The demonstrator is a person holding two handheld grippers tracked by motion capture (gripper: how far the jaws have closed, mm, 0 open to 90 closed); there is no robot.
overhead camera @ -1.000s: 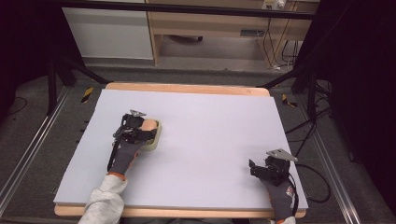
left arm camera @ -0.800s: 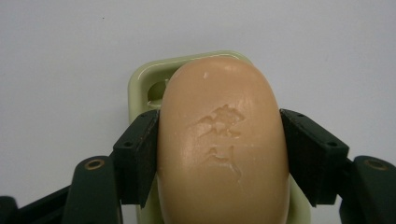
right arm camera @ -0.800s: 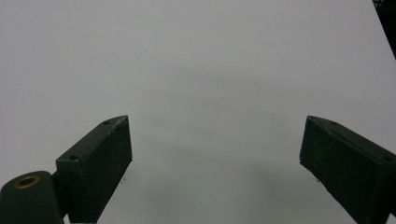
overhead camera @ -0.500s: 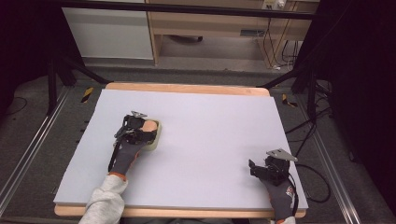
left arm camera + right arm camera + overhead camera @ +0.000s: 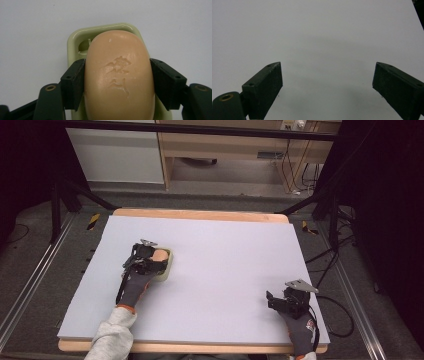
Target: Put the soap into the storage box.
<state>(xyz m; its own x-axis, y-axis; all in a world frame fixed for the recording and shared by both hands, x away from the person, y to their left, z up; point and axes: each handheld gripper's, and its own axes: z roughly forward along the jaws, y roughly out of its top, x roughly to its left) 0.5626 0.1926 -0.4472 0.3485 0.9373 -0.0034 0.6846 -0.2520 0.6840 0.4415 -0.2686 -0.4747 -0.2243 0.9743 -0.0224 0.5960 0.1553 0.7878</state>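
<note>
Left gripper (image 5: 117, 82) is clamped on the soap bar (image 5: 118, 75) — both black pads pressed against its long sides. The bar sits in the pale green dish (image 5: 75, 40), on the left half of the grey table top (image 5: 225, 245); whether it is lifted off the dish can't be told. Right gripper (image 5: 327, 87) is spread wide over bare surface near the front right corner, nothing between the jaws.

Risks, as judged: soap is smooth and rounded — it could be squirted out of the pinch if lifted fast. The dish may be dragged along if the bar sticks to it.
</note>
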